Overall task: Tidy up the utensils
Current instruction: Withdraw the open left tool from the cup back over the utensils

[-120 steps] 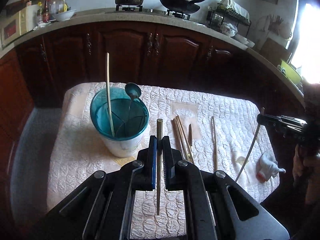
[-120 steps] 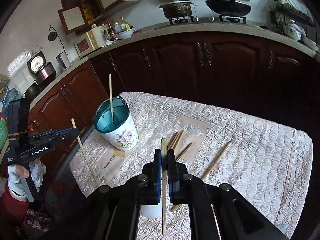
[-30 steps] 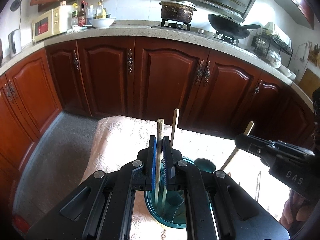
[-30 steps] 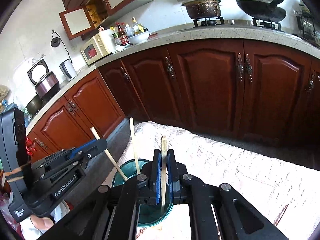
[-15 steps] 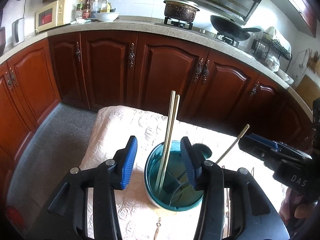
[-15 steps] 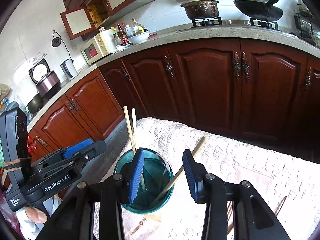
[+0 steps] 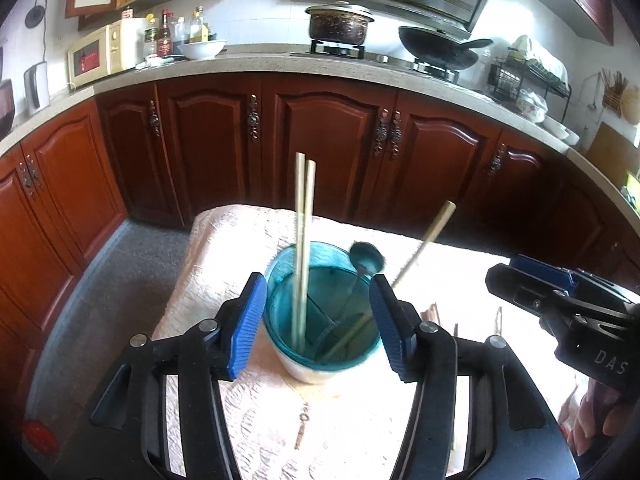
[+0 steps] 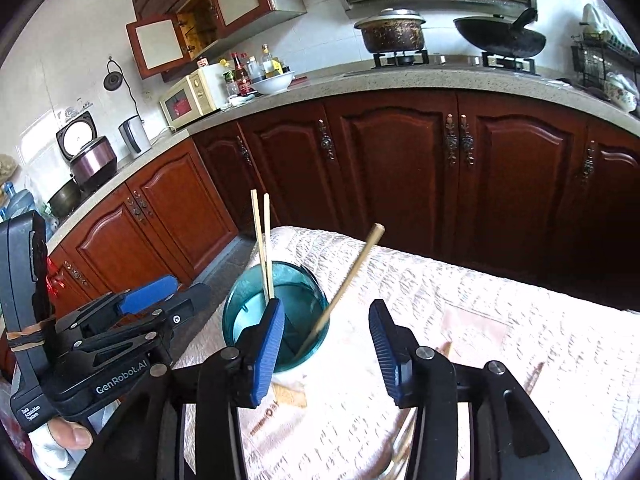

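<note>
Your left gripper (image 7: pixel 318 320) hangs over the teal utensil holder (image 7: pixel 320 364) with its jaws spread wide and nothing between them; the holder sits framed in the gap, which reads as a release position above the cup. Your right gripper (image 8: pixel 326 348) is likewise wide apart and empty, just beside the holder's rim. Inside the holder two chopsticks (image 7: pixel 303 240) stand near upright side by side, a third chopstick (image 8: pixel 348 284) leans out toward the right, and a spoon (image 7: pixel 366 258) rests bowl-up against the rim; the leaning items are propped there by the cup wall and what appear to be inner dividers, though the blur leaves that uncertain. The holder stands on the quilted cloth (image 8: pixel 500 300) covering the desk, toward its left end. More chopsticks (image 8: pixel 532 372) lie loose on the cloth to the right, so in my judgement the sorting is only partly done. Legible writing: "GenRobot.AI" and "Data Acquisition System" on the left gripper's body in the right wrist view, "DAS" on the right gripper's body in the left wrist view. Small print on the cloth beneath the holder cannot be read.
</note>
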`<state>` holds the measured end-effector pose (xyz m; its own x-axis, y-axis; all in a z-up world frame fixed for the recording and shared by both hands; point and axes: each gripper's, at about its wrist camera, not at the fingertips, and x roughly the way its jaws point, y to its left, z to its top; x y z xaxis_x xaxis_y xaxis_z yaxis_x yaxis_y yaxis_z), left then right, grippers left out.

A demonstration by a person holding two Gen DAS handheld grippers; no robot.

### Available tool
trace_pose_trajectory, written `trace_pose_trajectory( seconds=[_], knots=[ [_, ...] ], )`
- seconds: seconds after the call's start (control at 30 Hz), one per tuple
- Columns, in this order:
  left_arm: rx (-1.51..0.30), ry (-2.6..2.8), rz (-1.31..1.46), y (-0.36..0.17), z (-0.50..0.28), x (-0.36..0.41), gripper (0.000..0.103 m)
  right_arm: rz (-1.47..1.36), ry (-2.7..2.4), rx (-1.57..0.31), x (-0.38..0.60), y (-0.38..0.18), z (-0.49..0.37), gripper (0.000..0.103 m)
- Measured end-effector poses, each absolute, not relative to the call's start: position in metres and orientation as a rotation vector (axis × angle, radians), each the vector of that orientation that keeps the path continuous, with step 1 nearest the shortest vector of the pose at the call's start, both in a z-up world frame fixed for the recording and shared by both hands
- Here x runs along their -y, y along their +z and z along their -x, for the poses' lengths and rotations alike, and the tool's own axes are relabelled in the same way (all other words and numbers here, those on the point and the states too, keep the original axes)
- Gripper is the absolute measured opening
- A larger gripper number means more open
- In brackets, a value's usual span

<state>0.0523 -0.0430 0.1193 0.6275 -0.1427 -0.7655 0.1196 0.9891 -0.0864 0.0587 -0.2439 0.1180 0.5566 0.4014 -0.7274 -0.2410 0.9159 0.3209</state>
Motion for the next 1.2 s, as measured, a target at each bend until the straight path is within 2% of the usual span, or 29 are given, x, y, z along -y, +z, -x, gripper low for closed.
trace_pose_trajectory(
  seconds=[0.2,0.77,1.2],
  knots=[
    [-0.874,-0.189,-0.002,0.121,-0.032,0.066,0.061,-0.147,0.328,-0.894,0.265,0.123,-0.028,0.045],
    [-0.864,-0.289,-0.045,0.121,-0.002,0.122,0.061,-0.121,0.152,-0.934,0.349,0.112,0.031,0.045],
    [-0.886,-0.341,-0.060,0.113,-0.001,0.145,0.061,-0.175,0.070,-0.969,0.385,0.094,0.045,0.048]
  ],
)
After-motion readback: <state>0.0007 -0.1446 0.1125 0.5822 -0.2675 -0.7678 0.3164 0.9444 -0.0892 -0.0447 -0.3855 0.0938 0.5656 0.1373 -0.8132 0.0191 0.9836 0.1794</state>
